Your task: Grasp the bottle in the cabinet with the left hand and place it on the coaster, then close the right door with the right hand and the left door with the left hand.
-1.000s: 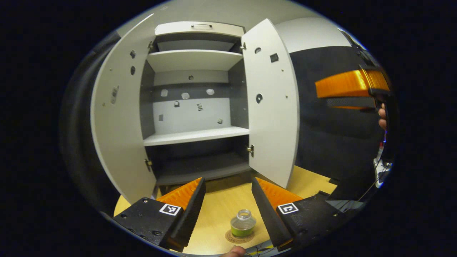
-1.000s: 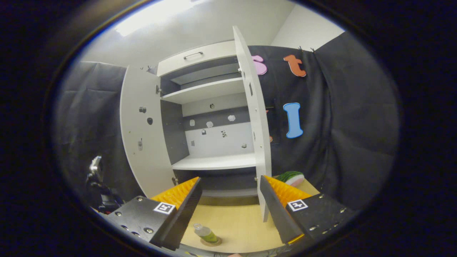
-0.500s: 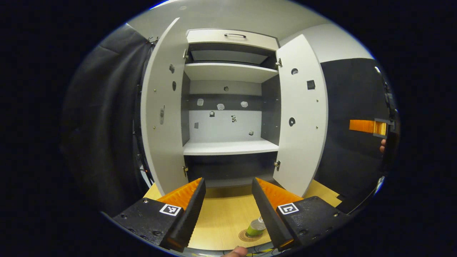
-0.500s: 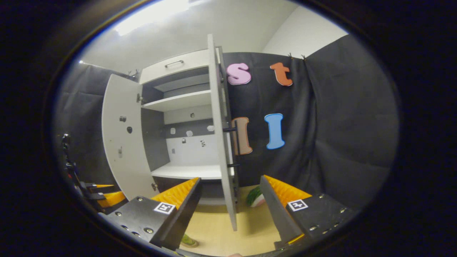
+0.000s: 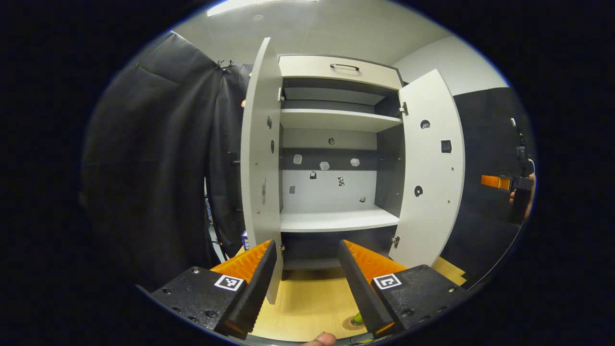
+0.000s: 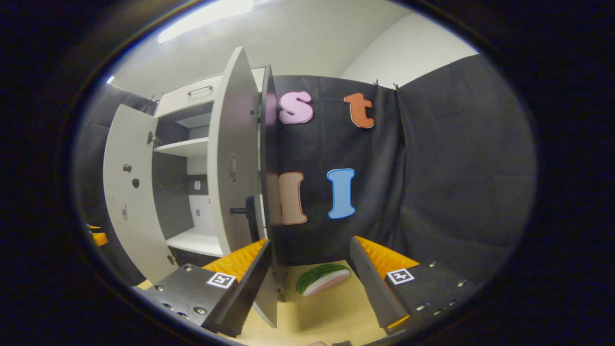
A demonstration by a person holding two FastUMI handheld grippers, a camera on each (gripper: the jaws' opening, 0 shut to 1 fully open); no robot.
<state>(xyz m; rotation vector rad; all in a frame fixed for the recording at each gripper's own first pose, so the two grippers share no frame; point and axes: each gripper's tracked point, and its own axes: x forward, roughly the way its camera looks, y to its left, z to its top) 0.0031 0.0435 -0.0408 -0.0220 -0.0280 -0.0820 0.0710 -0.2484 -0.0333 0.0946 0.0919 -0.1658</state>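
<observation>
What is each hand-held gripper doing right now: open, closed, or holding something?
Left hand-held gripper: open, holding nothing.
Right hand-held gripper: open, holding nothing; the right door edge stands between its fingers, ungripped.

Bottle [image 5: 357, 318] on coaster [image 5: 352, 323] before cabinet [image 5: 336, 144]; melon slice [image 6: 323, 278] behind right door [image 6: 235, 163]

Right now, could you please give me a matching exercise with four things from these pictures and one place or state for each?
Things:
1. watermelon slice
2. coaster
3. right door
4. drawer handle

Places or states:
A. at the top of the cabinet
B. standing open
C. on the tabletop, just beyond the right door's outer face
D. on the tabletop, partly hidden by a left gripper finger

Pairs: 1-C, 2-D, 3-B, 4-A
</observation>
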